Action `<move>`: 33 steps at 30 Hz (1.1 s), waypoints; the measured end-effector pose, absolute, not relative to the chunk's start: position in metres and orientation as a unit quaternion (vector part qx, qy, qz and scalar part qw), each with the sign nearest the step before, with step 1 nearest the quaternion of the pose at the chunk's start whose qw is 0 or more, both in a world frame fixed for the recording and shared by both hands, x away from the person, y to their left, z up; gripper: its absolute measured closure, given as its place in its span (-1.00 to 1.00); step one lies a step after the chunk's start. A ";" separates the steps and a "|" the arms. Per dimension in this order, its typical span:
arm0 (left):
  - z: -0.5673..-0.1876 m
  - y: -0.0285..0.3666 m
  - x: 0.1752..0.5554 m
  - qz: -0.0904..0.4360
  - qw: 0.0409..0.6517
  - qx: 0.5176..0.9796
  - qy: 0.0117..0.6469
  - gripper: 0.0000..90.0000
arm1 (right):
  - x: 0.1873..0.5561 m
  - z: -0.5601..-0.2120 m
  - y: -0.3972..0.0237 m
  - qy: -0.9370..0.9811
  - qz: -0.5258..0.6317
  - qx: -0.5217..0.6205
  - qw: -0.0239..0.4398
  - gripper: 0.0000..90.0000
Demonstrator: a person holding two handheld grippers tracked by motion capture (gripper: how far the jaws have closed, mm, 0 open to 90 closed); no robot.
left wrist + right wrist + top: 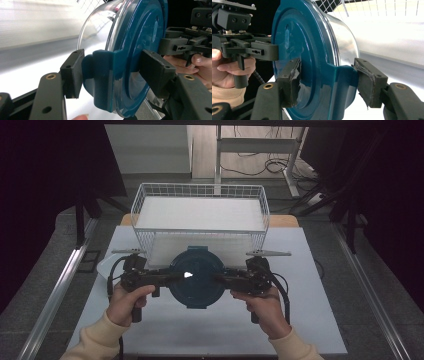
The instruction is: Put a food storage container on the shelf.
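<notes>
A round clear container with a dark teal lid (196,276) hangs tipped on its side just above the table, lid facing me. My left gripper (176,276) is shut on the lid's left latch tab. My right gripper (222,278) is shut on the right latch tab. In the left gripper view the pads (72,72) clamp the teal tab (105,77), with the clear bowl (100,27) beyond and the other gripper (185,46) across the lid. In the right gripper view the worn pads (368,82) squeeze the tab (337,85) at the lid's (299,32) edge.
A white wire basket (200,190) with a white liner stands right behind the container at the table's far side. The pale table top (300,310) spreads out to both sides. A small white object (102,265) lies at the left edge. Metal rails run along the floor.
</notes>
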State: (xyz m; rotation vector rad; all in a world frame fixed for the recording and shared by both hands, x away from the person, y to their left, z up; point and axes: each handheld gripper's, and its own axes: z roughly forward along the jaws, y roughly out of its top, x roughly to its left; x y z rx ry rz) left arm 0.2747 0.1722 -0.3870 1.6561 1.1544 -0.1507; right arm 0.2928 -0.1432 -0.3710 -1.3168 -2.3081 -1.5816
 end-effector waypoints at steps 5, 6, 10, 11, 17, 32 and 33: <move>-0.383 0.172 0.278 -0.063 0.530 0.694 0.483 -0.15 | 0.296 -0.367 -0.143 -0.748 -0.511 -0.423 0.023 -0.12; -0.382 0.172 0.279 -0.063 0.530 0.694 0.483 -0.15 | 0.297 -0.366 -0.143 -0.747 -0.511 -0.424 0.023 -0.12; -0.379 0.172 0.284 -0.062 0.529 0.696 0.482 -0.15 | 0.301 -0.364 -0.144 -0.747 -0.512 -0.422 0.024 -0.11; -0.378 0.171 0.285 -0.062 0.529 0.696 0.482 -0.15 | 0.302 -0.363 -0.144 -0.747 -0.512 -0.422 0.024 -0.11; -0.369 0.170 0.291 -0.057 0.531 0.698 0.477 -0.15 | 0.307 -0.356 -0.145 -0.746 -0.517 -0.420 0.021 -0.11; -0.338 0.171 0.311 -0.040 0.544 0.697 0.466 -0.15 | 0.328 -0.323 -0.145 -0.750 -0.522 -0.407 0.008 -0.10; -0.336 0.171 0.312 -0.040 0.545 0.695 0.466 -0.15 | 0.329 -0.320 -0.144 -0.750 -0.523 -0.406 0.007 -0.10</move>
